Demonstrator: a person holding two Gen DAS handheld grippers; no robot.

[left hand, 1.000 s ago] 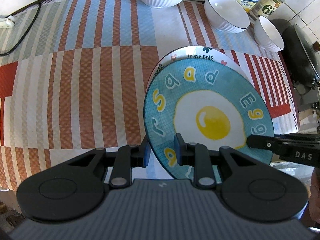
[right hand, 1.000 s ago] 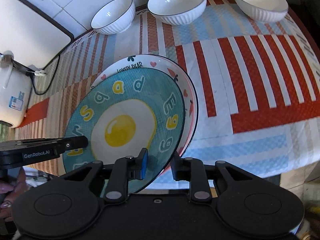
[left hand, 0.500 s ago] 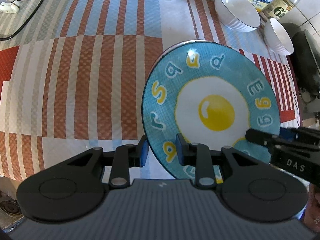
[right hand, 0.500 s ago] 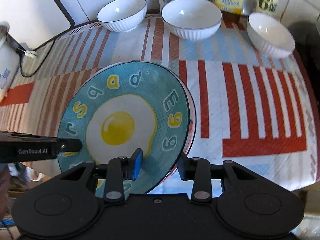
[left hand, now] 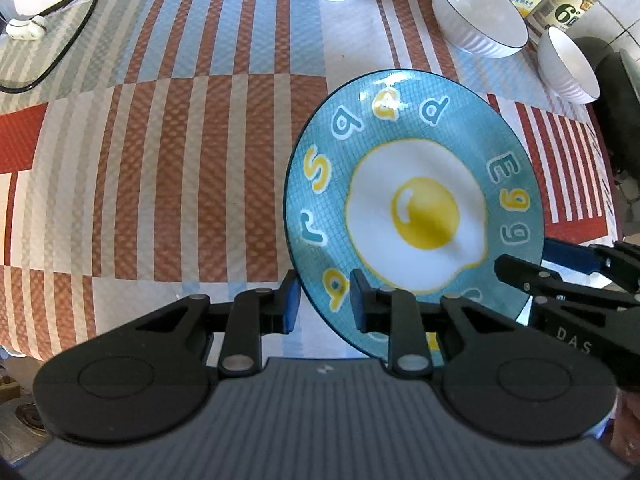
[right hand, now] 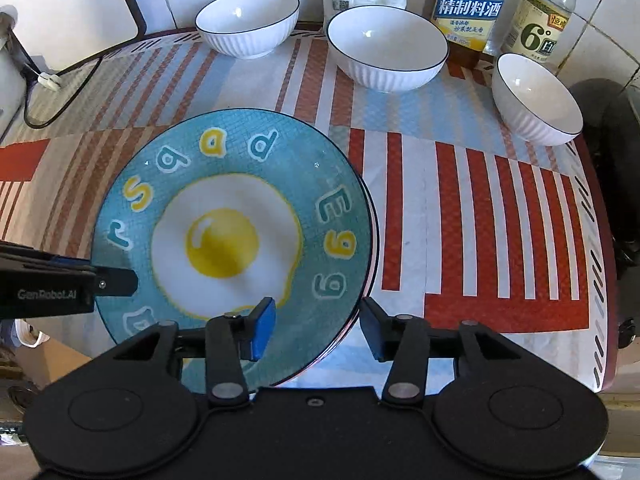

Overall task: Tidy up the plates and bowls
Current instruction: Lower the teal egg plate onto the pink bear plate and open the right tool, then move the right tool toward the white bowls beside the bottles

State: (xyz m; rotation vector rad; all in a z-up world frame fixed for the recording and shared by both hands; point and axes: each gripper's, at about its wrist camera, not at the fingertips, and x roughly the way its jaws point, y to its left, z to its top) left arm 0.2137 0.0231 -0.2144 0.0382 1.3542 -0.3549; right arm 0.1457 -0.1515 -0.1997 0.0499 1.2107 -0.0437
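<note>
A blue plate with a fried-egg picture (left hand: 416, 208) (right hand: 236, 240) lies on top of a white patterned plate, of which only a thin rim edge (right hand: 374, 240) shows. My left gripper (left hand: 324, 304) straddles the blue plate's near-left rim with its jaws apart. My right gripper (right hand: 316, 328) straddles the near-right rim, jaws wider apart. Neither pad visibly presses the plate. Three white ribbed bowls (right hand: 248, 24) (right hand: 386, 46) (right hand: 536, 98) stand along the back of the table.
The striped tablecloth (left hand: 160, 160) covers the table. Two bottles (right hand: 472, 4) (right hand: 540, 20) and a bag stand against the tiled wall. A black pan (right hand: 612, 160) sits at the right edge. A cable (left hand: 60, 52) and a white appliance (right hand: 10, 68) are at the far left.
The blue plate has come down level onto the white patterned plate, hiding it. Both grippers' jaws have widened, the right one most. Both cameras have tilted toward the back of the table.
</note>
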